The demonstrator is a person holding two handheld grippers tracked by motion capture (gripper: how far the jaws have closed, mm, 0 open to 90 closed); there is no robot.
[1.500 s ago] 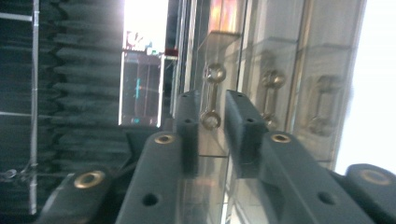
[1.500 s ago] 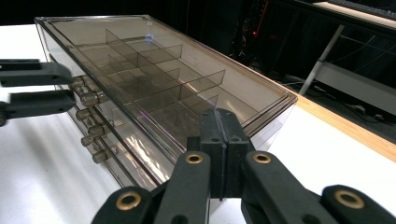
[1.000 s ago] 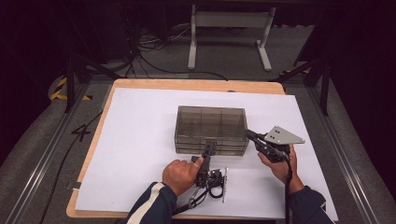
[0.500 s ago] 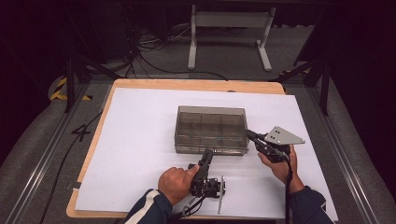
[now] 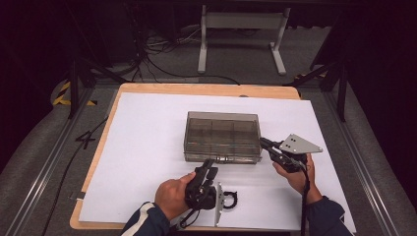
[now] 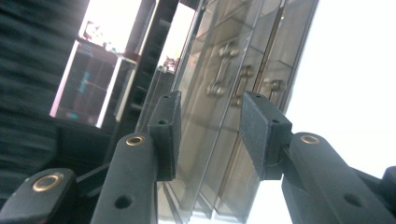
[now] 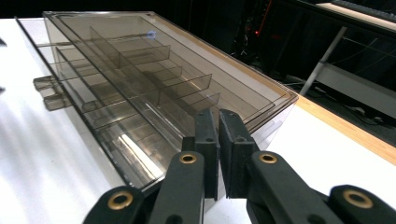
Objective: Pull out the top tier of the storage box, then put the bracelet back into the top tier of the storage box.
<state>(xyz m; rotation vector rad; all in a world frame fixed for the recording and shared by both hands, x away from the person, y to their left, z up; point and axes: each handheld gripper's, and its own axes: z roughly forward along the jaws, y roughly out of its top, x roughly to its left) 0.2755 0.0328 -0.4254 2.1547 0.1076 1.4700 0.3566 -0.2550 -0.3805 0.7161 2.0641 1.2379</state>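
Smoky clear plastic compartment box [image 5: 222, 137], lid shut, mid white surface [image 5: 147, 147] | left tool [image 5: 210, 166] at front latch, jaws just opened partway, nothing gripped | right tool [image 5: 264, 143] at right front corner, jaws narrow, nearly closed, pinching nothing visible

A white sheet [image 5: 147, 147] covers the pale wooden tabletop [image 5: 206, 89]. Beyond that tabletop stand a white metal frame [image 5: 241, 34] and tangled black cables [image 5: 157, 54] on grey floor [image 5: 39, 157].
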